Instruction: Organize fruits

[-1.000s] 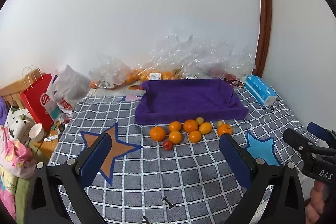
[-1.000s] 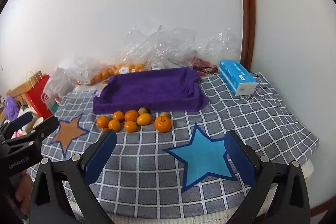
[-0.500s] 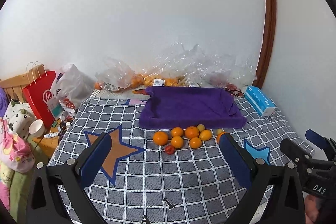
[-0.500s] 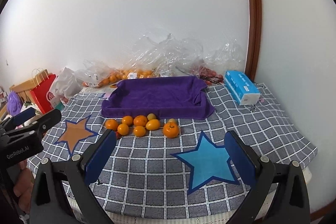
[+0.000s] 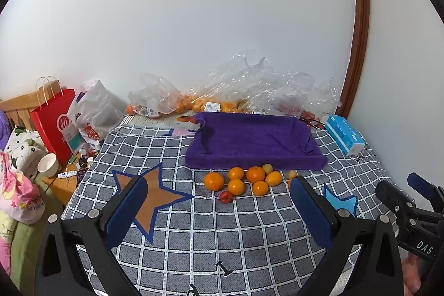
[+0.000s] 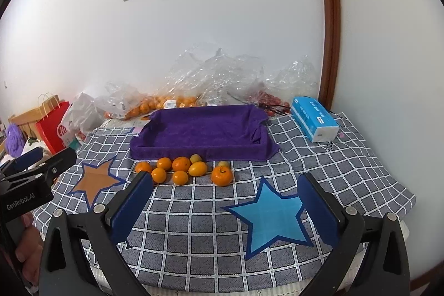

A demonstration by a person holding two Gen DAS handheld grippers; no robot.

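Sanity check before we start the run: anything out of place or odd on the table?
Yes: the fruit lies loose on the checked cloth in front of the purple towel-lined tray, none in it. One small red fruit sits apart at the near edge of the orange cluster. Both tongs, left and right, are open and hold nothing.

Ten fruits (image 5: 214, 181), one purple tray (image 5: 249, 160)

A cloth-lined tray (image 5: 255, 138) sat on the checked tablecloth (image 5: 211, 229), toward the rear. A cluster of fruits (image 5: 244, 181) lay on the cloth just before the tray's front edge. Behind the tray, plastic bags (image 5: 249, 85) lined the wall. A tissue box (image 5: 344, 133) lay to the tray's right, a paper bag (image 5: 54, 124) well to its left.
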